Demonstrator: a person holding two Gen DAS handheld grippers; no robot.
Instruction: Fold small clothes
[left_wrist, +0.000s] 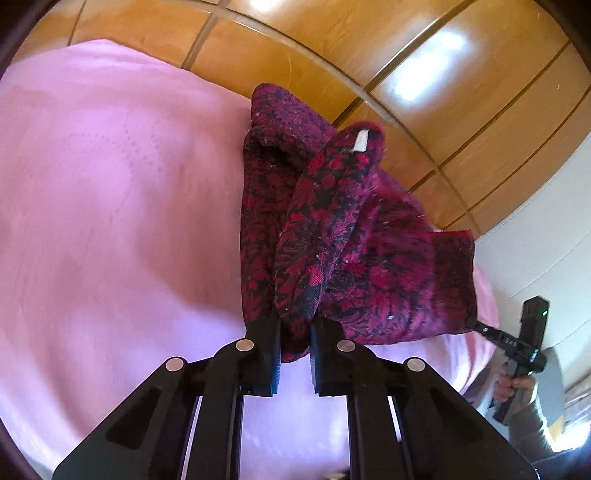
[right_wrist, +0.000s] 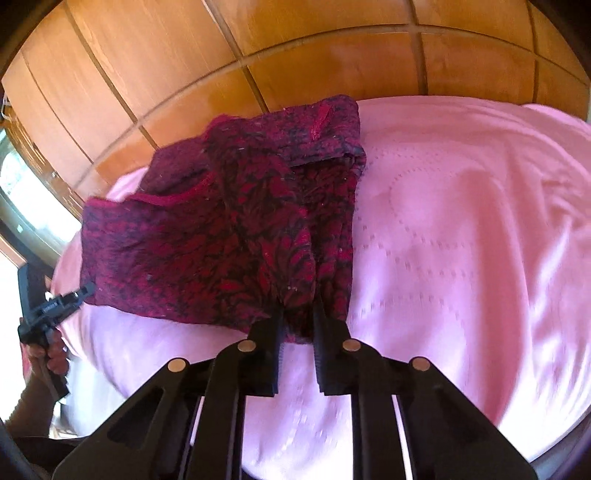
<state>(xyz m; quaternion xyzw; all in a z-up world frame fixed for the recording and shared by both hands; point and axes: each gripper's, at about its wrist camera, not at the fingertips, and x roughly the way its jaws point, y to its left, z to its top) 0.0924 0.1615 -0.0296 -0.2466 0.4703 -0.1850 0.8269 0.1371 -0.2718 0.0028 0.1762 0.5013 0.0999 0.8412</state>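
A dark red and black patterned garment (left_wrist: 332, 236) lies bunched on a pink bedspread (left_wrist: 110, 221). My left gripper (left_wrist: 294, 332) is shut on a fold at the garment's near edge. The right gripper (left_wrist: 476, 325) shows at the garment's far right corner in the left wrist view. In the right wrist view my right gripper (right_wrist: 298, 321) is shut on the garment (right_wrist: 221, 229) at its near edge. The left gripper (right_wrist: 86, 290) shows there pinching the garment's left corner. A white label (left_wrist: 360, 142) shows on a raised fold.
The pink bedspread (right_wrist: 461, 240) covers the bed. A glossy wooden panelled wardrobe (left_wrist: 424, 74) stands behind the bed and also shows in the right wrist view (right_wrist: 258, 55). A white wall (left_wrist: 535, 240) lies at the right.
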